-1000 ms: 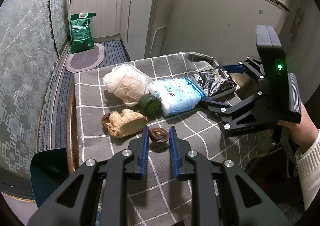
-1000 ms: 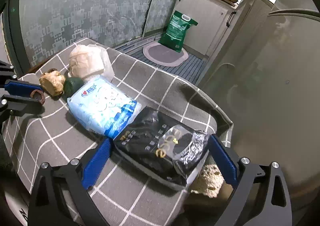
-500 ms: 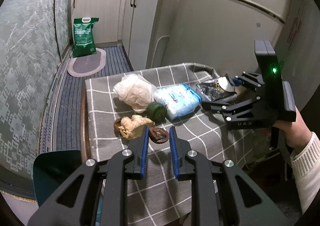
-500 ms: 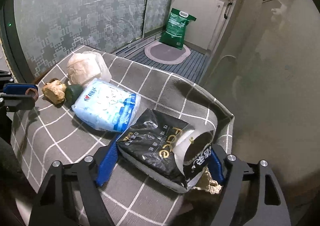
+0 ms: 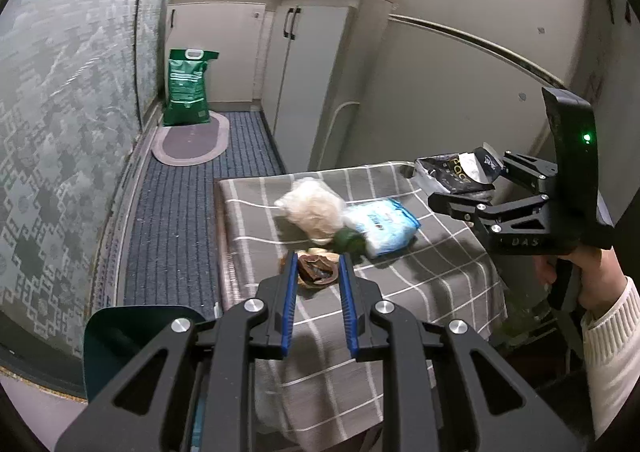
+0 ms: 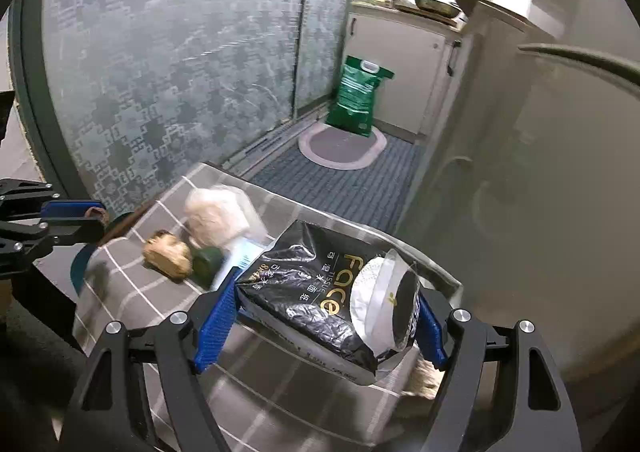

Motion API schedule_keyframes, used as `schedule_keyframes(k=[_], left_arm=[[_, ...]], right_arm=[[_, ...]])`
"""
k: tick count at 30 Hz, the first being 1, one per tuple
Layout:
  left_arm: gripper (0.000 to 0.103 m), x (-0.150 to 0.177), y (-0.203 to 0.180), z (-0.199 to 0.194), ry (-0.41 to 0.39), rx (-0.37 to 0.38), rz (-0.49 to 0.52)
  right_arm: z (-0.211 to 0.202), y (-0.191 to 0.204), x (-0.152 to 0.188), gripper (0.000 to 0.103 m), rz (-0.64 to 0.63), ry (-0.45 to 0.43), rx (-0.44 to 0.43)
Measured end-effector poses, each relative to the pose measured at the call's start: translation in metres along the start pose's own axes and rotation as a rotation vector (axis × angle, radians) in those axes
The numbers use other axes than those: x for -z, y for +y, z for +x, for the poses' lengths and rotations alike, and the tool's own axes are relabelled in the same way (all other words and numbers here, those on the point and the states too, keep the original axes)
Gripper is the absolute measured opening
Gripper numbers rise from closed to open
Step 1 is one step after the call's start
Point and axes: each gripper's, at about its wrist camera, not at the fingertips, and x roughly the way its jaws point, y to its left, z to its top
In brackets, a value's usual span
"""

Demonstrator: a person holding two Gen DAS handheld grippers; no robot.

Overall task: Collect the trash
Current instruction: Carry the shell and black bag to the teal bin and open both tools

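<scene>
grey checked cloth (image 5: 400, 276) covers a small table in a narrow kitchen, with pale cabinets (image 5: 304, 63), a green sack (image 5: 188, 87) on an oval floor mat (image 5: 192, 139), and a patterned glass wall (image 6: 160, 51) on one side.

both grippers have just lifted away from the tabletop. a second ago the black tissue pack (image 6: 332, 292) lay flat on the cloth between the right gripper's (image 6: 320, 320) spread fingers; now it hangs clear above the table edge, its torn white end twisted up. the left gripper (image 5: 318, 276) has risen too, carrying a small brown scrap (image 5: 318, 272), so two pieces of trash appear to be picked up and ready to be taken to a bin. no bin can be made out for certain; a dark teal shape (image 5: 132, 332) sits low at the left gripper's side.

the right gripper's jaws stand wide, pressed against both ends of the tissue pack. the left gripper's jaws are narrow, closed on the brown scrap at their tips.

left on the cloth are a crumpled white plastic bag (image 5: 312, 207), a blue and white packet (image 5: 380, 223), a dark green round item (image 5: 350, 242) and a tan lump (image 6: 168, 256), all close together.
</scene>
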Motion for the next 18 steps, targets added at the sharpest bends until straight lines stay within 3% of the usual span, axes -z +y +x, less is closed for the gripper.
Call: schedule_keyframes(k=[18], left_arm=[[0.022,0.029,0.07,-0.027,0.031,-0.094,-0.063]], right_arm=[[0.015,0.1,-0.057,0.077,-0.097,-0.043,-0.172]])
